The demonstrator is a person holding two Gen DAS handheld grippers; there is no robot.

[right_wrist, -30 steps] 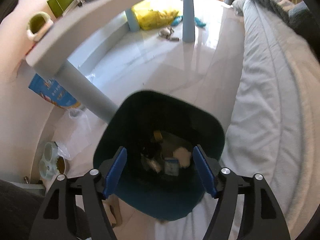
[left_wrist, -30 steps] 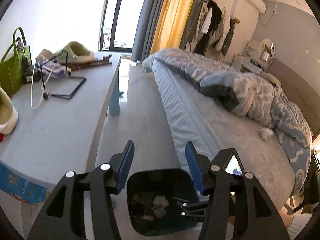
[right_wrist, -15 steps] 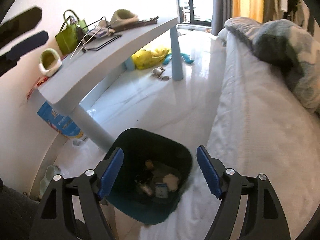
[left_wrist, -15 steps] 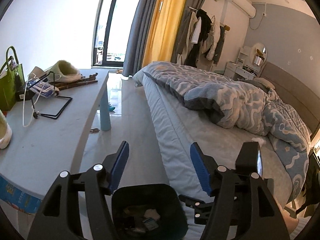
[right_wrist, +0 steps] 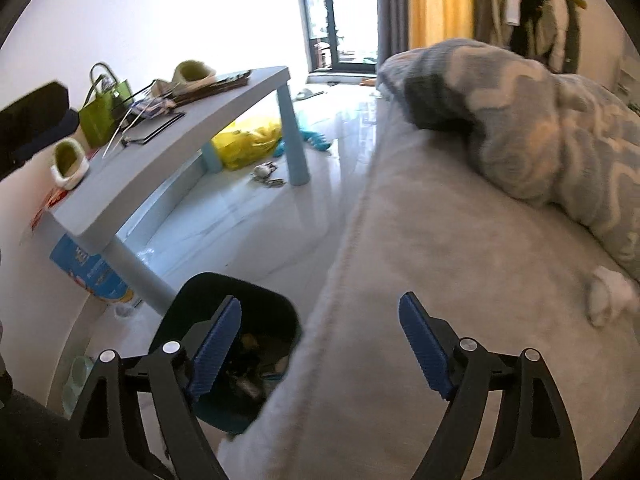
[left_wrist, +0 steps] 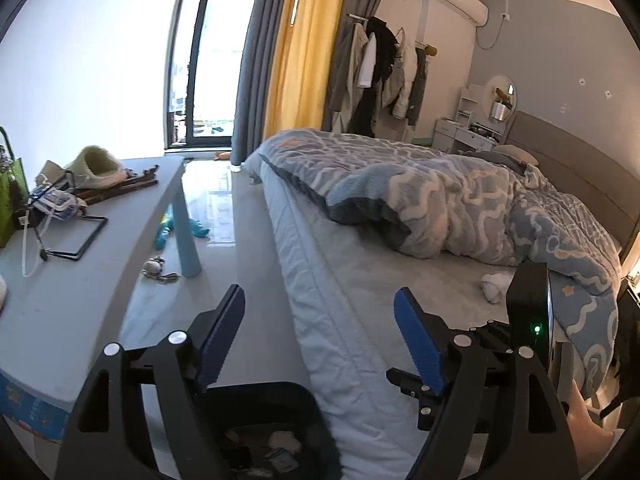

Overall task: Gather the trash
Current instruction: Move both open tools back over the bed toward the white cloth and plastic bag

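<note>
A dark trash bin (left_wrist: 304, 404) (right_wrist: 276, 304) holding several scraps stands on the floor between the bed and the table. A crumpled white tissue (left_wrist: 494, 284) (right_wrist: 608, 296) lies on the bed sheet near the blanket. My left gripper (left_wrist: 320, 336) hangs above the bin's far rim and the bed edge, jaws opening, nothing between them. My right gripper (right_wrist: 320, 344) is over the bed edge beside the bin, jaws opening and empty too. The right gripper's body (left_wrist: 528, 312) shows at the lower right of the left wrist view.
A grey low table (left_wrist: 80, 280) (right_wrist: 180, 148) carries slippers, a green bag (right_wrist: 104, 108) and a wire stand. Small items (right_wrist: 268, 174) and a yellow bag (right_wrist: 248, 140) lie on the floor under it. The patterned blanket (left_wrist: 460, 200) covers the bed's far side.
Both grippers rose away from the bin and swung toward the bed. Their jaws spread wider. The bin now sits low in both views.
</note>
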